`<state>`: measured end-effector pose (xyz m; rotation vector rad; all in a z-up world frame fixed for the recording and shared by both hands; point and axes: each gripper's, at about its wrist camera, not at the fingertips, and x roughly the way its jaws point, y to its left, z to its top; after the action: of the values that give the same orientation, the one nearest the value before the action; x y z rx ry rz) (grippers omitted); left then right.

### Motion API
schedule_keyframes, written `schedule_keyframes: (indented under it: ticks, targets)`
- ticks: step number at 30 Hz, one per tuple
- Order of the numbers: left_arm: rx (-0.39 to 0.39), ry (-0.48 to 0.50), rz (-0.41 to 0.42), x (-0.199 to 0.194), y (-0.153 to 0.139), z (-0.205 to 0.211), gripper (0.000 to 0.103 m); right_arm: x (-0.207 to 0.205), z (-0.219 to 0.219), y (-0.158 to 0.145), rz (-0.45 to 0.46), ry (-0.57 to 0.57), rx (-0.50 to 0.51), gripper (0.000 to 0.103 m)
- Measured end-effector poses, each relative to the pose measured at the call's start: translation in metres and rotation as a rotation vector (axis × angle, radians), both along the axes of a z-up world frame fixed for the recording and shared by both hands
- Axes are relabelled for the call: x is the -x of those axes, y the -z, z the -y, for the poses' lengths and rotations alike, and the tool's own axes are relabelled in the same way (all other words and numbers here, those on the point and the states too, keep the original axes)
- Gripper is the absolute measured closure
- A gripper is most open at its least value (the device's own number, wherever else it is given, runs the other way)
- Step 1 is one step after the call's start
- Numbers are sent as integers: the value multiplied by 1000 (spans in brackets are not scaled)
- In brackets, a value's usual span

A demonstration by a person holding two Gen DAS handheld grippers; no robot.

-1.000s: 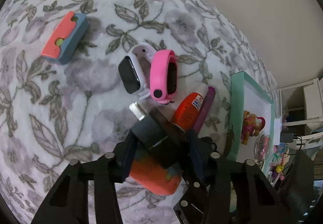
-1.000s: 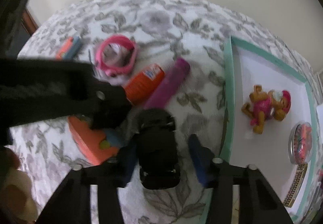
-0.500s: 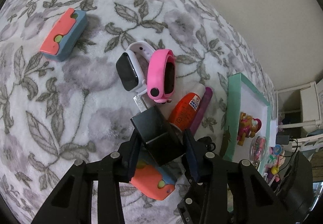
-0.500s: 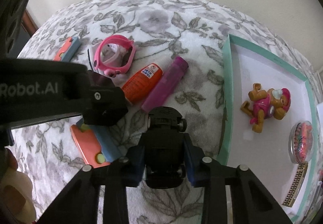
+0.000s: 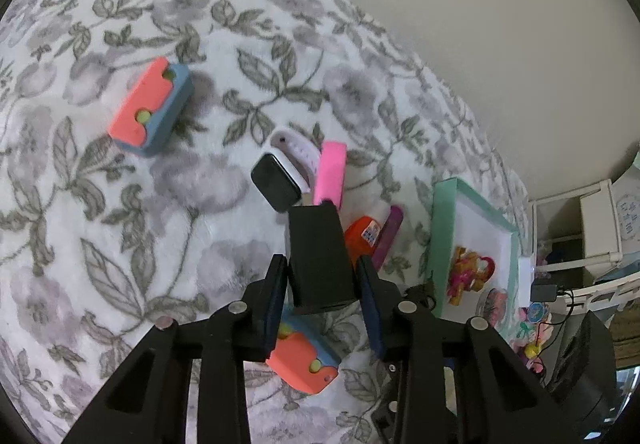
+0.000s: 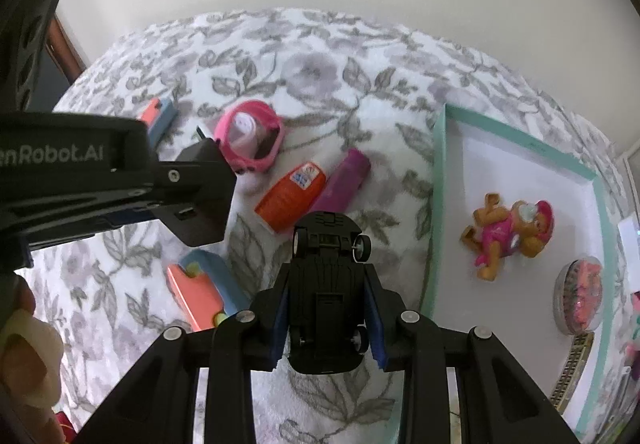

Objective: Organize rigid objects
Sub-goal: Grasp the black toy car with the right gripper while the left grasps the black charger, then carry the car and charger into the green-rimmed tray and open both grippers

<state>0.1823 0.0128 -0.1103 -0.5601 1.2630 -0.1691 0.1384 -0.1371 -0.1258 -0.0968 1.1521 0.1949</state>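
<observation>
My left gripper [image 5: 322, 272] holds a black adapter block [image 5: 316, 240] clear of the floral blanket; its jaws are still closing, with both pads against the block's sides. From the right wrist view the same block [image 6: 200, 203] hangs at the left. My right gripper [image 6: 328, 276] is shut on a black toy car [image 6: 326, 244], belly up and nose pointing away, just left of the teal tray [image 6: 438, 203]. An orange bottle [image 6: 292, 195] and a purple tube [image 6: 344, 179] lie side by side beyond the car.
A white watch [image 5: 280, 183] and a pink watch [image 5: 330, 171] lie together. One coral-and-blue block [image 5: 150, 111] sits far left, another [image 5: 304, 360] under my left gripper. The tray holds a toy figure [image 6: 512, 232] and a round clear case [image 6: 578, 296]. A person's hand [image 6: 24, 344] shows lower left.
The left gripper rose with the black block, which turned more upright between the fingers. The right jaws shut on the toy car and lifted it slightly.
</observation>
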Motion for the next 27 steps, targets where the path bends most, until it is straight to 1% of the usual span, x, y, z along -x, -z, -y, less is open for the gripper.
schedule_keyframes:
  ticks: [6, 11, 21, 24, 27]
  targets:
    - [5, -14, 53, 2, -19, -8, 69, 1, 5, -26, 59, 7, -20, 69]
    - [2, -19, 77, 2, -27, -7, 69, 4, 7, -41, 89, 14, -26, 69]
    - [4, -32, 93, 4, -32, -11, 69, 4, 5, -39, 83, 7, -17, 69]
    - [10, -30, 107, 5, -39, -9, 69, 4, 7, -38, 81, 9, -19, 69]
    - [10, -7, 136, 6, -49, 1, 69, 2, 13, -39, 81, 21, -25, 69]
